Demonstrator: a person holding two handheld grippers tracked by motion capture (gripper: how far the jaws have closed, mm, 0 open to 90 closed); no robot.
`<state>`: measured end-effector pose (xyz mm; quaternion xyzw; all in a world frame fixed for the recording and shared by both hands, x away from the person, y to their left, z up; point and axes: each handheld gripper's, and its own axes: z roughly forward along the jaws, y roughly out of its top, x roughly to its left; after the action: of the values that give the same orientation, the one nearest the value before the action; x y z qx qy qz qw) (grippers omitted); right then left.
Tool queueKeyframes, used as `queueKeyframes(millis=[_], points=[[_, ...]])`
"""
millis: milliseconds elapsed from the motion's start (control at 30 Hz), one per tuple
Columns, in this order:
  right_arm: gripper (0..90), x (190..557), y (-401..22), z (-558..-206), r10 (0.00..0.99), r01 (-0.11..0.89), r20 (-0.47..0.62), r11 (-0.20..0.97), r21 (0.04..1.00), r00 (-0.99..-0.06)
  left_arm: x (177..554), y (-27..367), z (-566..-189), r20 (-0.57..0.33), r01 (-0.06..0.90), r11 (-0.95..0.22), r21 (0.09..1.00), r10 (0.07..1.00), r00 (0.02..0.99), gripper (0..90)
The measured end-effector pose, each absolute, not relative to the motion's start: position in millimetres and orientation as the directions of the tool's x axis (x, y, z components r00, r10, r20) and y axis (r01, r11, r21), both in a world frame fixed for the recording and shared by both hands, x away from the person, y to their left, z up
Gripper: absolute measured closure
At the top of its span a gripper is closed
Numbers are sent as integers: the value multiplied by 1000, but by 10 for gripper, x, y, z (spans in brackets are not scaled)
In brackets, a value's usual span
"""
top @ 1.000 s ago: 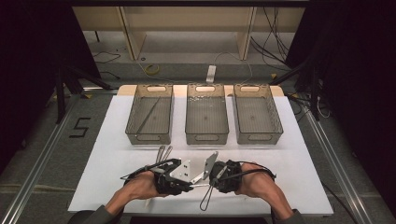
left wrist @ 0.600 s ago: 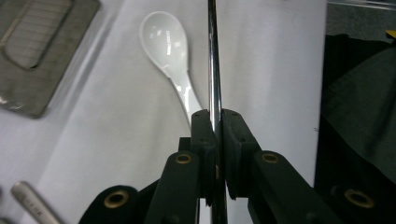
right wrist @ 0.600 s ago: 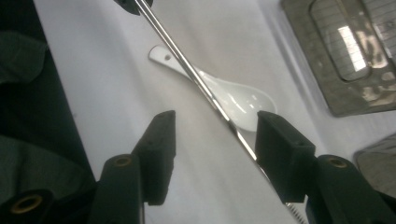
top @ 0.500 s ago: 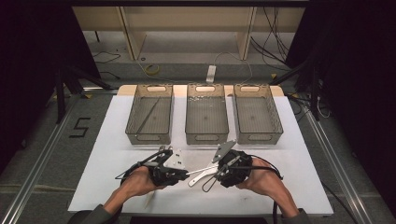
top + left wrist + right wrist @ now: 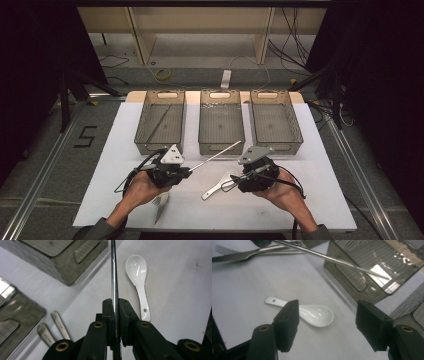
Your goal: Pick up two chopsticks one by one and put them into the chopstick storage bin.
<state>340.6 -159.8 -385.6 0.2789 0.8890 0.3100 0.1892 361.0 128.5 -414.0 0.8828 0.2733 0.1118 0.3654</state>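
Note:
My left gripper (image 5: pixel 188 170) (image 5: pixel 115 302) is shut on a thin metal chopstick (image 5: pixel 216 156) (image 5: pixel 114 272), which slants up and right over the table toward the middle bin. In the right gripper view the chopstick (image 5: pixel 332 258) crosses the top. A white ceramic spoon (image 5: pixel 216 188) (image 5: pixel 140 280) (image 5: pixel 312 313) lies flat on the white table top. My right gripper (image 5: pixel 235 181) (image 5: pixel 328 307) hovers just right of the spoon's bowl. Its jaws have just been opening and stand wide, with the spoon below them and untouched.
Three mesh bins stand in a row at the back: left (image 5: pixel 161 122), middle (image 5: pixel 221 125), right (image 5: pixel 275 122). The left one holds another chopstick (image 5: pixel 159 123). A knife and a fork (image 5: pixel 249 252) (image 5: pixel 161 204) lie by the person's left forearm. The white table top (image 5: pixel 310 200) is bare at front right.
The two hands have drawn apart. The left one moved left with the chopstick. The right gripper's jaws widened and the spoon now lies free on the table.

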Motion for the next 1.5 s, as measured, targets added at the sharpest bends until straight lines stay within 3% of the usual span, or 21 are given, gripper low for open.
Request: queueKeyframes(millis=[133, 533, 1000, 1500], points=[[307, 3427, -1713, -3925, 654, 403, -112, 582, 706, -748, 3652, 1373, -4145, -23, 430, -552, 714, 596, 803, 835], [272, 3354, -2090, -4093, 735, 449, 19, 393, 802, -678, 3739, 1581, -4099, -55, 489, -456, 744, 687, 725, 835], [270, 3239, -2265, -4190, 771, 467, 47, 334, 819, -635, 3934, 1860, -4039, -62, 525, -365, 769, 774, 630, 835], [268, 3157, -2260, -4252, 768, 469, 41, 346, 813, -639, 4233, 2110, -3998, -74, 545, -264, 796, 851, 519, 835]])
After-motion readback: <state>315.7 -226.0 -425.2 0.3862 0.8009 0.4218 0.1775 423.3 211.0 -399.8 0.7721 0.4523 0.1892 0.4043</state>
